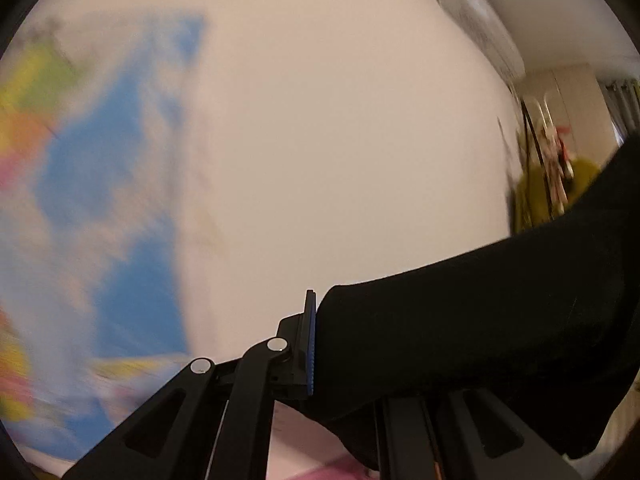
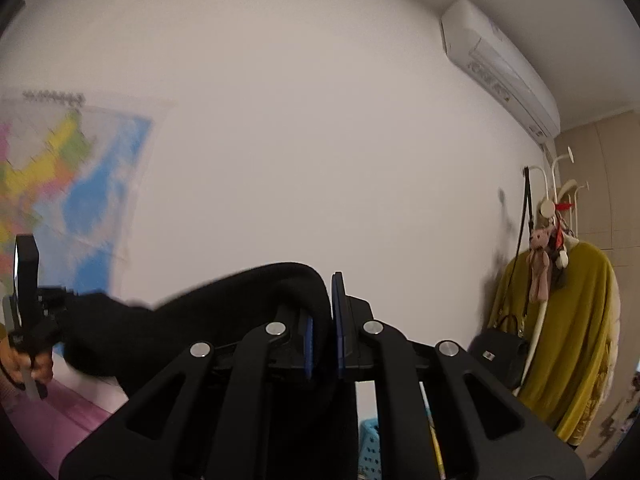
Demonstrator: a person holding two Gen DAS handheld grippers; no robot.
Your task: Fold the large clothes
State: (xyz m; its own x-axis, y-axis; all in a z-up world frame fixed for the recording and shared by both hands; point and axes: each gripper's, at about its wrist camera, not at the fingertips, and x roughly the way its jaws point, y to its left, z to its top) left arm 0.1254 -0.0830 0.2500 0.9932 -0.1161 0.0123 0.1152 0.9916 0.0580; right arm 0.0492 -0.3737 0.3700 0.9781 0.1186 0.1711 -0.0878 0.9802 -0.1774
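Observation:
A black garment (image 2: 168, 320) hangs raised in front of a white wall, stretched between both grippers. In the right wrist view my right gripper (image 2: 324, 320) is shut on a thick fold of it, which bulges over the blue pads (image 2: 308, 340). Further left in that view, a hand (image 2: 28, 364) holds the left gripper (image 2: 28, 300) at the cloth's other end. In the left wrist view the left gripper (image 1: 314, 340) is shut on the black garment (image 1: 480, 340). One blue pad (image 1: 311, 352) shows there, and the cloth hides the other finger.
A colourful map (image 2: 80, 200) hangs on the wall at left. At right are an air conditioner (image 2: 500, 68) and a coat rack (image 2: 548, 208) with a mustard sweater (image 2: 576, 340), a soft toy and a black bag (image 2: 496, 356). Below lie a pink surface (image 2: 72, 416) and a blue basket (image 2: 368, 452).

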